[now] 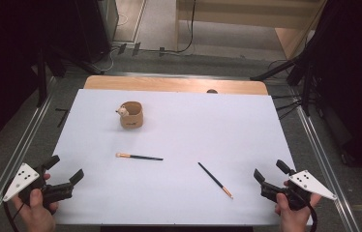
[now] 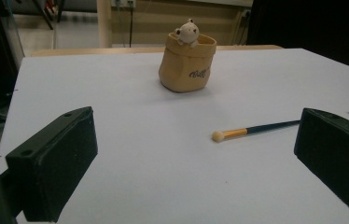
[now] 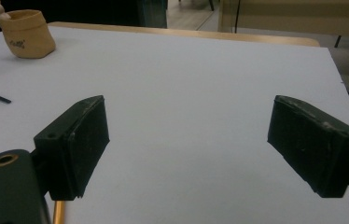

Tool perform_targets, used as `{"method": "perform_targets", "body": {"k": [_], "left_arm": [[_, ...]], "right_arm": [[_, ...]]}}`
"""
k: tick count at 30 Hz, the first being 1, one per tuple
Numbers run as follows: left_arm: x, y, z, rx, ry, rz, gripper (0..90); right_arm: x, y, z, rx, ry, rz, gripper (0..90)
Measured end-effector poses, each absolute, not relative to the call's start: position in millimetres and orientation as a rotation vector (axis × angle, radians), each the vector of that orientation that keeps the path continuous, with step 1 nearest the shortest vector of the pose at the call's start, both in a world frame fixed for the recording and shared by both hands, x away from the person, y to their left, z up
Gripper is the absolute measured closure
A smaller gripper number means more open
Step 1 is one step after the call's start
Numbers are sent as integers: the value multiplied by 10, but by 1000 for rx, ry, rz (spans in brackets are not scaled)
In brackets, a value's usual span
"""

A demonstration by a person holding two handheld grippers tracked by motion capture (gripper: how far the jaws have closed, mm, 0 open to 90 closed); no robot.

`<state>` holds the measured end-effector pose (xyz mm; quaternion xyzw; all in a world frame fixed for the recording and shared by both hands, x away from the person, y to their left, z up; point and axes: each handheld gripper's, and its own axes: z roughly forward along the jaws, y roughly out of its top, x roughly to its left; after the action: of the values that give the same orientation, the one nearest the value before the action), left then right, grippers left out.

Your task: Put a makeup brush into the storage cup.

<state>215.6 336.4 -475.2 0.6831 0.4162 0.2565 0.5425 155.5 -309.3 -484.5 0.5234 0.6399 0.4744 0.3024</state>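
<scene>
I'm at the start — both of my hand-held grippers rest at the near edge of the worktop (image 1: pixel 179 198), jaws spread wide and empty: the left hand-held gripper (image 1: pixel 65 173) and the right hand-held gripper (image 1: pixel 270 170). Two makeup brushes lie apart on the white sheet, the left brush (image 1: pixel 139 156) and the right brush (image 1: pixel 215 180), well short of the tan pouch-shaped holder (image 1: pixel 131 115). Next, I judge — reach forward and close on the nearer brush's thin handle.

Open tabletop (image 1: pixel 179 193) — two brushes (image 1: pixel 139 156) midway
</scene>
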Motion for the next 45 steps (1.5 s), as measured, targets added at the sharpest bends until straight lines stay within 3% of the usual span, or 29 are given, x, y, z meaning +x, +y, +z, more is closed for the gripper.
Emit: {"method": "perform_targets", "body": {"k": [23,30,41,45], "left_arm": [[2140,3295,-4733,1614,982,601,0],[2167,3241,-4743,1626,970,588,0],[2201,3174,-4748,1642,958,577,0],[2201,3145,-4747,1655,950,581,0]], "right_arm": [[1786,-2748,-4715,1386,1946,1260,153],[1929,-2590,-4727,1420,2150,1186,246],[2148,-2316,-4750,1424,2408,1013,300],[2238,-2224,-4725,1398,2455,895,357]]}}
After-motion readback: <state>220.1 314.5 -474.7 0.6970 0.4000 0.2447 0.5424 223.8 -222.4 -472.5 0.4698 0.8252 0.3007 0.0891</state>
